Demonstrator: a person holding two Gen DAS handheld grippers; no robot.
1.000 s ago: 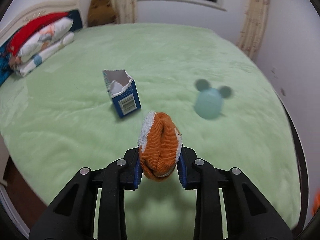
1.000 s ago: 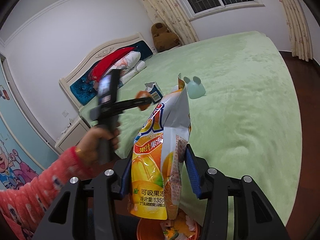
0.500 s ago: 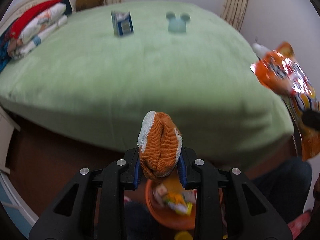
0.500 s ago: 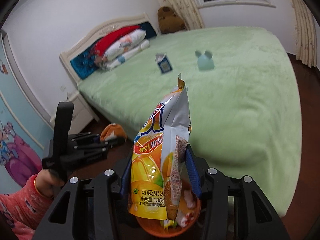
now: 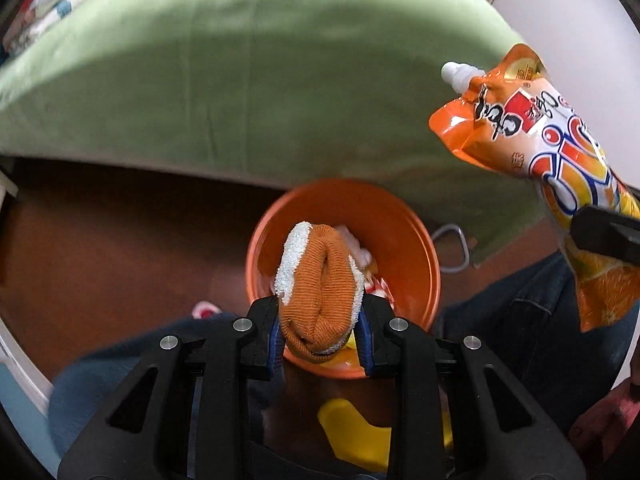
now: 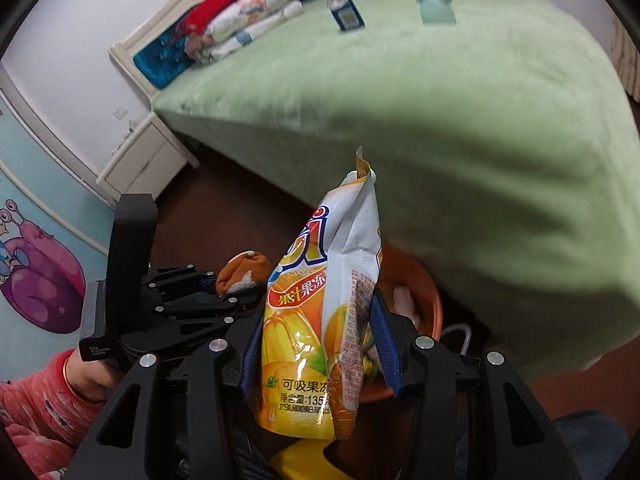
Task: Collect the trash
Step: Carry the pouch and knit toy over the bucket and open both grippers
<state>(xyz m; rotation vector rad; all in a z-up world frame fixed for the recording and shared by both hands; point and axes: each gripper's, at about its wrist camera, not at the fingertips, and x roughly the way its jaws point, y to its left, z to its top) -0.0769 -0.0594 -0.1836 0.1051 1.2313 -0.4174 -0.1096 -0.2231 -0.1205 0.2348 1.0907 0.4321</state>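
My left gripper [image 5: 320, 340] is shut on a rolled orange and white sock [image 5: 318, 284], held right above an orange bin [image 5: 404, 236] on the floor by the bed. The bin holds some wrappers. My right gripper [image 6: 320, 344] is shut on an orange juice-jelly pouch [image 6: 320, 320] with a white spout; in the left wrist view the pouch [image 5: 560, 168] hangs to the right of the bin. The right wrist view shows the left gripper [image 6: 208, 292] with the sock [image 6: 242, 272] to the left, and the bin [image 6: 416, 284] behind the pouch.
A green bed [image 6: 460, 128] fills the background, with a torn blue carton [image 6: 346, 14] and a pale blue mouse-eared toy [image 6: 436, 8] on it, pillows [image 6: 248, 24] at the headboard. A white nightstand [image 6: 140, 160] stands left. A person's jeans-clad legs [image 5: 512, 304] and yellow slipper [image 5: 352, 432] flank the bin.
Both grippers have dropped from over the bed to the bin beside it and tilted downward. The sock now hangs over the bin's opening. Both grips are unchanged.
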